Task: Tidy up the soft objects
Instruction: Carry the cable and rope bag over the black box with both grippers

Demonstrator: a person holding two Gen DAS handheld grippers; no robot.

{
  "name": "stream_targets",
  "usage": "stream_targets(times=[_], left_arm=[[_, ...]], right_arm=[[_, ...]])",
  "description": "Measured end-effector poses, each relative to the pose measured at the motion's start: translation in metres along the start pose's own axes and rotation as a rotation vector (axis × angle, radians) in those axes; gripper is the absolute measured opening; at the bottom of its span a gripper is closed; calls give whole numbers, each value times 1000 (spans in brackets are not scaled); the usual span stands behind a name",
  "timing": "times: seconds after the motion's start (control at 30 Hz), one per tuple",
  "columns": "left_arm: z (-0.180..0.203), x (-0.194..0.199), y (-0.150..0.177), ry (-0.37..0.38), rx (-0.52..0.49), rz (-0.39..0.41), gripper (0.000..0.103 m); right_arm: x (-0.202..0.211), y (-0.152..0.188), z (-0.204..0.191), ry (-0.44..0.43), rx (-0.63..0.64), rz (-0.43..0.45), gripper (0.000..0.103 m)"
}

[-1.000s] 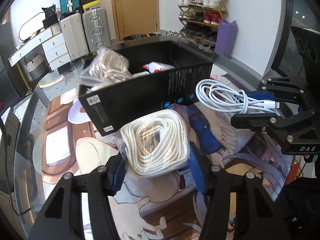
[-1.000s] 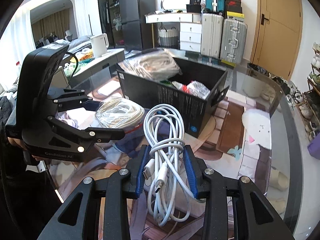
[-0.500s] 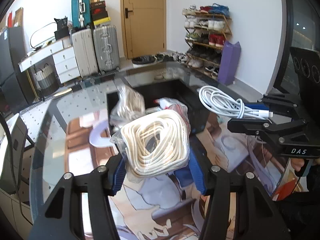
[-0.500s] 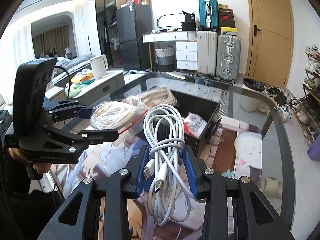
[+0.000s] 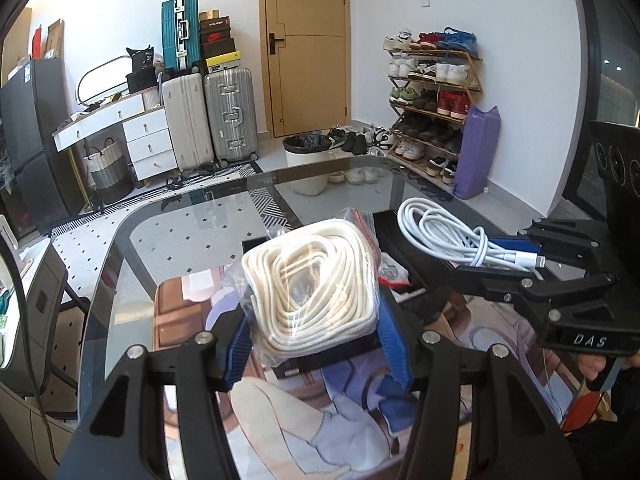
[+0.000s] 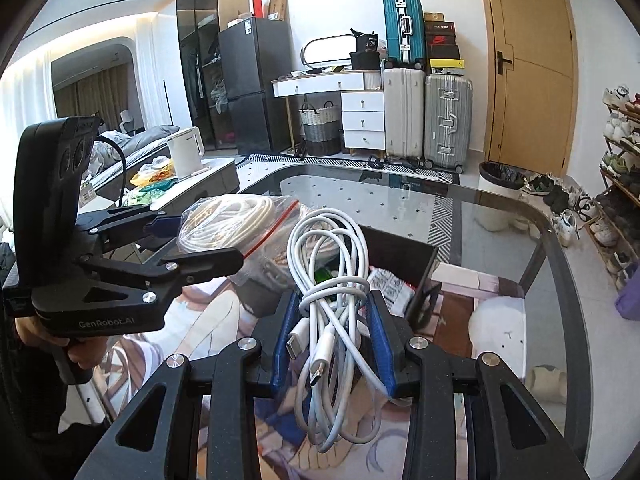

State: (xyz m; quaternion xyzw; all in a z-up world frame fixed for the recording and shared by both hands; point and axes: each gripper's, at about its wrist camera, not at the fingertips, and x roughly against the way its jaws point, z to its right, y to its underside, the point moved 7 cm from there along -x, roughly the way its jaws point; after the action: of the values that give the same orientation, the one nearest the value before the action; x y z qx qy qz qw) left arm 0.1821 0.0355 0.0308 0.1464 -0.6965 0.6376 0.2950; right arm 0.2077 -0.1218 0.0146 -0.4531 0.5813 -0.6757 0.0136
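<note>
Left gripper [image 5: 314, 344] pinches a bagged rope coil [image 5: 312, 284]; right gripper [image 6: 334, 344] clamps a white cable [image 6: 332, 272]. Both hang above the box [image 6: 404, 256] at twelve o'clock. Only the right view shows its contents.

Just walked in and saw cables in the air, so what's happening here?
A person is tidying cords with a handheld tool in each hand. The left tool grips a bagged coil of cream cord; the right tool grips a loose white charging cable. Both are held above the glass table, near an open black box.
</note>
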Motion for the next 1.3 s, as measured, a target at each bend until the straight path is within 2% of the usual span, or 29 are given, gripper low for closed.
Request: stream_targets(times=[0.47, 0.87, 1.3], left_arm=[[-11, -33, -6, -51, -2, -16, 55], [-15, -57, -5, -51, -13, -49, 55], [-15, -66, -2, -49, -21, -65, 55]], right_arm=[[-33, -28, 14, 11, -37, 0, 35], [-66, -31, 25, 24, -50, -33, 35], [-80, -33, 30, 20, -65, -36, 35]])
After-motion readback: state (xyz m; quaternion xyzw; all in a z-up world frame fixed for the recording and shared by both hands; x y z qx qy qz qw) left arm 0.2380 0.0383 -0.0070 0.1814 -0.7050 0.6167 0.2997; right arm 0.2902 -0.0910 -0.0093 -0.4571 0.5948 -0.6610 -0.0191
